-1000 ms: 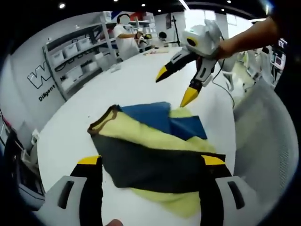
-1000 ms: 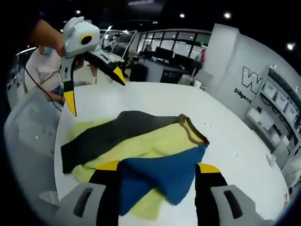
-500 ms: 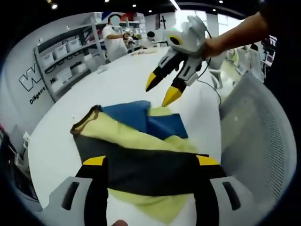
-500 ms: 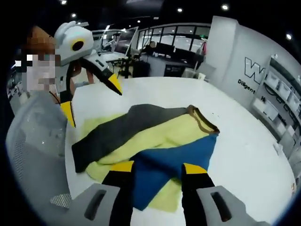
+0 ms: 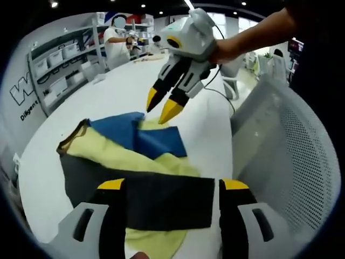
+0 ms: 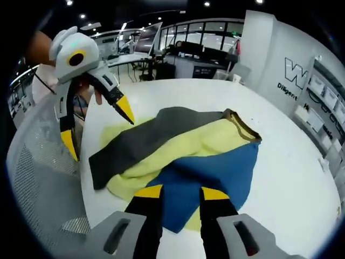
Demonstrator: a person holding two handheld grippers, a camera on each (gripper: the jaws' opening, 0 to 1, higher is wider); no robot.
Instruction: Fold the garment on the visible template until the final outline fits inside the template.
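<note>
While hovering wide open and empty over the dark grey panel of the crumpled yellow, blue and grey fabric garment (image 5: 135, 172), left gripper (image 5: 172, 186); nearly closed, empty, above its blue part, right gripper (image 6: 174, 193). Probably mid-fold, between grasps; next, grasp an edge.

White round table (image 5: 124, 86), far edge cluttered. Grey shelving (image 5: 59, 59) with white bins against a white wall bearing dark lettering (image 6: 294, 81). White mesh chair back (image 5: 285, 162) near right. Dark ceiling with spot lamps (image 6: 206, 4). Glazed partition (image 6: 199, 32) and desks far off.
</note>
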